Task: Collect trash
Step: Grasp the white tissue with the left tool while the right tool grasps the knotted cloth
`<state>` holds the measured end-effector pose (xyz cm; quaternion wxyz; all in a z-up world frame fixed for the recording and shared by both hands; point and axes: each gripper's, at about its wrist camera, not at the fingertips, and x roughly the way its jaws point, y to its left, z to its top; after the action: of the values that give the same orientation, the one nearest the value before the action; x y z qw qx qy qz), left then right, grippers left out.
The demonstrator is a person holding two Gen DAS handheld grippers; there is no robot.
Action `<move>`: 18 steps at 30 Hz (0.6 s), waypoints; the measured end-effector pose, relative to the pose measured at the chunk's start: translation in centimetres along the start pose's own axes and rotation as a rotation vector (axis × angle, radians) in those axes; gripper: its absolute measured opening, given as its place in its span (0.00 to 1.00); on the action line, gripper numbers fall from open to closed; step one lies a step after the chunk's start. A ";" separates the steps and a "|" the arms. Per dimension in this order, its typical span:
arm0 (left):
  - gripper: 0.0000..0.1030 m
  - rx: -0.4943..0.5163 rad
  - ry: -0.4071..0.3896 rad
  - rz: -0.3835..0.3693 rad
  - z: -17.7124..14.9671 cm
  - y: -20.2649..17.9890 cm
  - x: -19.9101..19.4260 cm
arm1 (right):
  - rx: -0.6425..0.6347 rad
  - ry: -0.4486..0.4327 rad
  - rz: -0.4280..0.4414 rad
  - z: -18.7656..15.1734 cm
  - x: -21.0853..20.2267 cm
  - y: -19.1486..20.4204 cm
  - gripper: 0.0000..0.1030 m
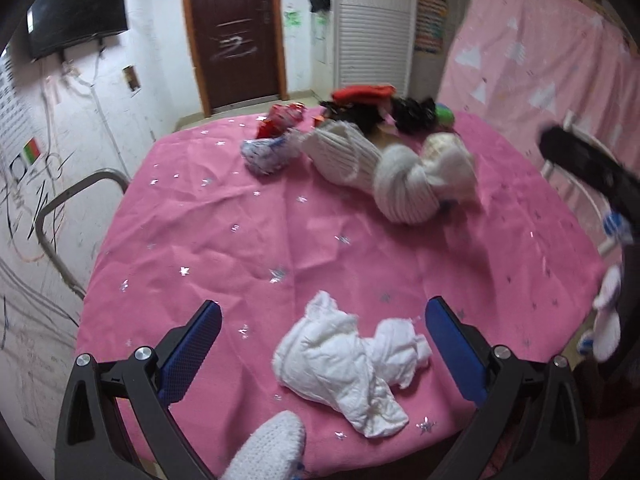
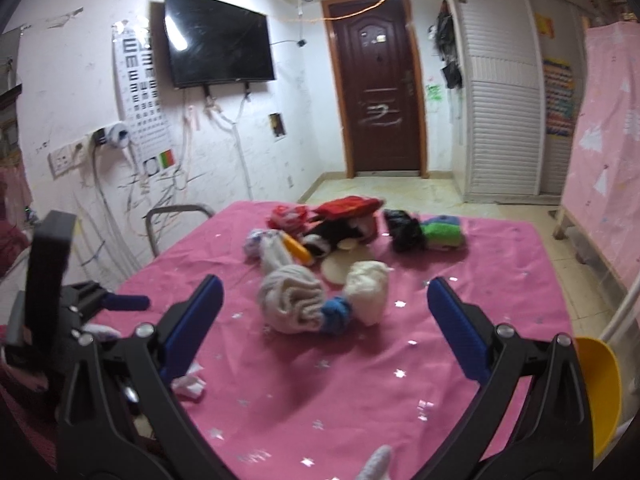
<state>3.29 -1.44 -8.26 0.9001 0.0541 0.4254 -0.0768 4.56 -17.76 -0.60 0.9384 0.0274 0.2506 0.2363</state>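
A crumpled white tissue [image 1: 352,364] lies on the pink tablecloth [image 1: 240,232] near the front edge, between the spread fingers of my left gripper [image 1: 324,344], which is open and empty just above it. A corner of the tissue [image 2: 190,384] shows in the right wrist view beside the left gripper's body [image 2: 52,292]. My right gripper [image 2: 326,320] is open and empty, held above the table and pointed at a pile of rolled white socks [image 2: 296,300]. Crumpled wrappers, red [image 1: 280,120] and blue-white [image 1: 266,152], lie at the far side.
Rolled socks [image 1: 404,176], a red cloth [image 1: 362,94], black items [image 1: 412,114] and a green ball [image 1: 444,114] crowd the table's far half. A metal chair back [image 1: 68,208] stands left. A yellow container [image 2: 600,392] is at the right edge. A pink curtain [image 1: 540,60] hangs right.
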 end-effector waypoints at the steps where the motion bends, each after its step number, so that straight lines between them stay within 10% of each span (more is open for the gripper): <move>1: 0.89 0.016 0.007 -0.005 -0.2 -0.2 0.2 | -0.006 0.008 0.017 0.2 0.4 0.3 0.96; 11: 0.18 0.065 0.043 -0.047 -0.9 -0.7 1.4 | -0.091 0.124 0.081 1.7 4.6 2.5 0.95; 18: 0.12 0.047 0.004 -0.073 -0.5 0.0 1.2 | -0.194 0.269 0.102 2.8 8.7 3.9 0.83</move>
<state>3.68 -1.44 -9.47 0.8943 0.0598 0.4270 -0.1196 10.88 -10.17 -1.50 0.8813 -0.0823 0.3484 0.3084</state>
